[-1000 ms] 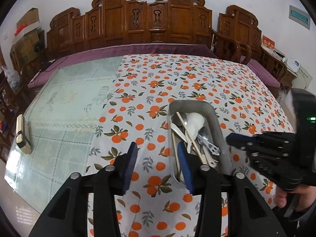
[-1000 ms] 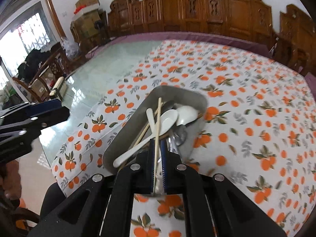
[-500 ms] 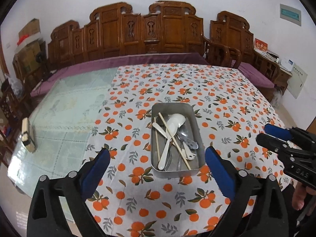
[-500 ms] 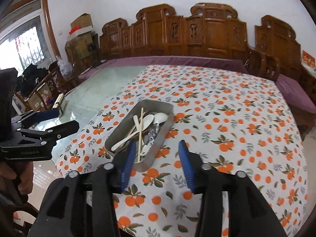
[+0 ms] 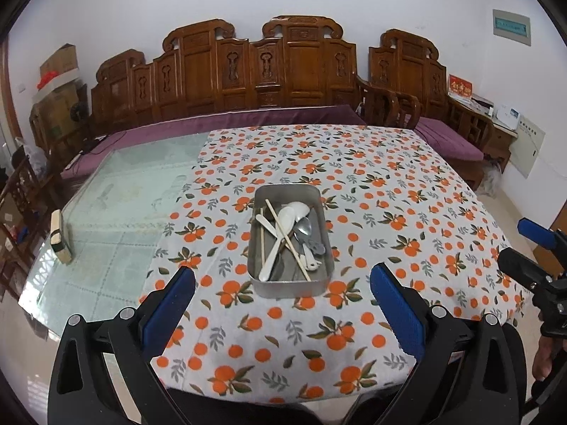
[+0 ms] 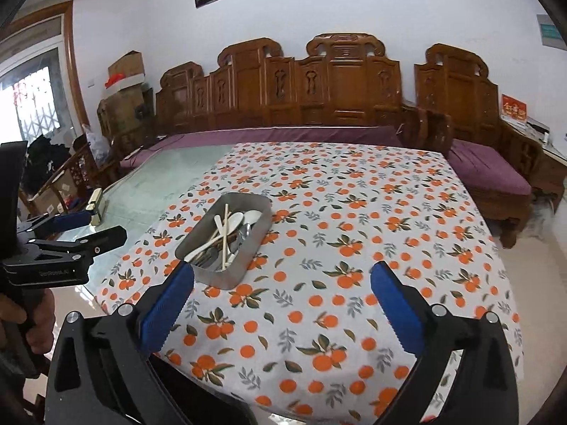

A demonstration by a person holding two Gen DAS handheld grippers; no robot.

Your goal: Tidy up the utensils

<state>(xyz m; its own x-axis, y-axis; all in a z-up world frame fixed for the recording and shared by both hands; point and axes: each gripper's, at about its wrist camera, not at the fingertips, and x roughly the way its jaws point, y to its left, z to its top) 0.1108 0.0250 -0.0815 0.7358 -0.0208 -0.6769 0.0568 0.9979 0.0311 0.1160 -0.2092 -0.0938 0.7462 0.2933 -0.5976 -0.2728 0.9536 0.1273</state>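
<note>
Left wrist view: left gripper point(image 5: 282, 294) with jaws spread wide, nothing between them, blue ribbed pads point(image 5: 397, 313) on black plastic arms; the jaws have just been opening. Metal tray point(image 5: 288, 288), rectangular with rounded corners and a dull grey wall, sits on the surface point(image 5: 407, 212) ahead of the gripper, on a white cloth printed with oranges and leaves. Inside the tray, loosely crossed: white spoons point(image 5: 288, 217) with smooth glossy bowls, pale wooden chopsticks point(image 5: 287, 241), and steel spoons point(image 5: 304, 227). Bare glass point(image 5: 124, 191) covers the left part of the surface. Right gripper point(image 5: 524, 244) shows at the right edge, off the cloth. Right wrist view: right gripper point(image 6: 282, 292) likewise spread wide and empty, its jaws having just been opening, same ribbed blue pads. Tray point(image 6: 223, 276) lies ahead and left of centre, near its left pad, not touching. Left gripper point(image 6: 92, 228) at the left edge, held in a hand point(image 6: 16, 318). Carved wooden bench point(image 6: 336, 85) stands behind the surface.
</note>
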